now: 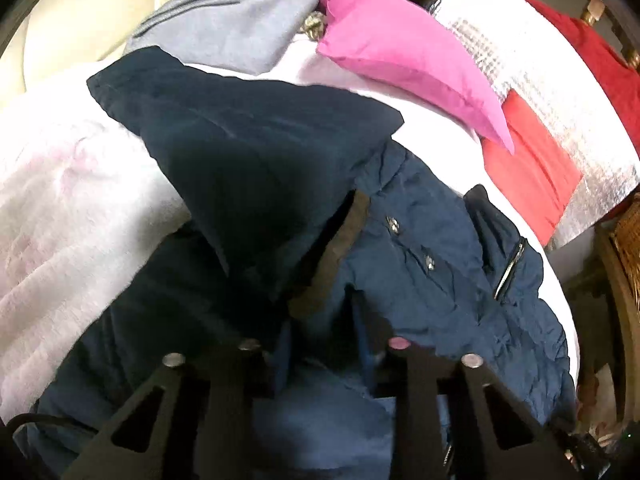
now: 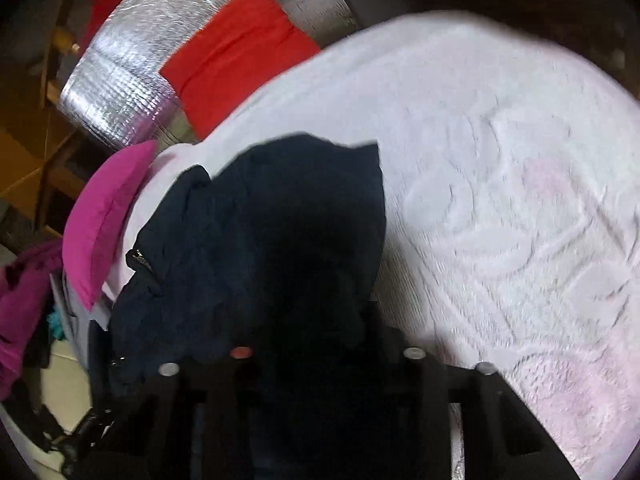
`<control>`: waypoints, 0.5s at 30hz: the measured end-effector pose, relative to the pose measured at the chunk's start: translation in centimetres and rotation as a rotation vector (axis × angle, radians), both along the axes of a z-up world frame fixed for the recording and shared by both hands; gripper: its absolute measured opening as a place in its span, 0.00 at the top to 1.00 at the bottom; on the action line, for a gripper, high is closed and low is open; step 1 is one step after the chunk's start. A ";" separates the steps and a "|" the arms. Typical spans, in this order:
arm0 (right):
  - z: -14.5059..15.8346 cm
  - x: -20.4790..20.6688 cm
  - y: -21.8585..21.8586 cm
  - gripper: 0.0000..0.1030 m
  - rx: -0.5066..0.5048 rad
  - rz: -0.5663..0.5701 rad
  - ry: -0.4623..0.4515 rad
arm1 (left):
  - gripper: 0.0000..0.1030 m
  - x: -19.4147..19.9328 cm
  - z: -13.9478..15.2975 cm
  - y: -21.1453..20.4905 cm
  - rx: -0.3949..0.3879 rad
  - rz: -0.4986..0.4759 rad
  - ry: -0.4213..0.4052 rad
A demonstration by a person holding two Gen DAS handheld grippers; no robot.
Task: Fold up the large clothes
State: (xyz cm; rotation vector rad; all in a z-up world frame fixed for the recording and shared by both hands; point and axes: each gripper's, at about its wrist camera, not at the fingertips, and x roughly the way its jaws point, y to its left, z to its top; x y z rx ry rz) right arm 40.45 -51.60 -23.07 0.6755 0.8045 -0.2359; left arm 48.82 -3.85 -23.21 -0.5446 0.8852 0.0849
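Observation:
A dark navy padded jacket (image 1: pixel 248 168) with snaps, a zip pocket and a brown collar strip lies on a white textured blanket (image 1: pixel 60 208). My left gripper (image 1: pixel 324 344) is shut on the jacket, its fabric bunched between the fingers and draped over them. In the right wrist view the same jacket (image 2: pixel 280 232) covers the fingers of my right gripper (image 2: pixel 324 336), which is shut on its cloth. A part of the jacket is folded over itself.
A pink cushion (image 1: pixel 404 56) lies beyond the jacket, with a grey garment (image 1: pixel 236 20) behind it. A silver quilted mat (image 2: pixel 132 76) with a red cloth (image 2: pixel 236 56) sits at the blanket's edge. Wooden chair frames (image 1: pixel 592 4) stand behind.

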 end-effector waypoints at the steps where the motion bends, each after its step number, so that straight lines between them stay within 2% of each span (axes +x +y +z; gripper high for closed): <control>1: 0.6 -0.1 0.3 0.73 -0.025 0.001 -0.020 | 0.76 0.1 0.1 0.0 0.003 0.000 -0.004; 2: 1.1 -0.2 0.7 0.73 -0.061 0.008 -0.035 | 0.76 0.2 0.0 -0.2 0.011 -0.001 -0.001; 4: 0.7 0.5 1.2 0.73 -0.092 0.018 0.005 | 0.76 0.4 -0.3 -0.4 0.031 -0.004 0.023; 6: -1.2 1.1 0.7 0.70 -0.066 0.016 0.085 | 0.74 0.7 -0.6 -0.6 0.048 -0.017 0.041; 7: -1.3 0.9 0.7 0.68 -0.047 0.007 0.082 | 0.72 0.8 -0.6 -0.7 0.056 -0.025 0.044; 9: -0.9 0.2 0.3 0.61 -0.013 -0.010 0.081 | 0.70 0.7 -0.4 -0.6 0.051 -0.040 0.051; 11: -0.2 -0.3 0.4 0.42 -0.023 -0.019 0.079 | 0.70 0.6 -0.4 -0.2 0.029 -0.037 0.054; 15: 2.9 -3.0 1.5 0.39 -0.158 -0.064 0.044 | 0.70 -0.3 0.1 0.8 -0.035 -0.047 0.070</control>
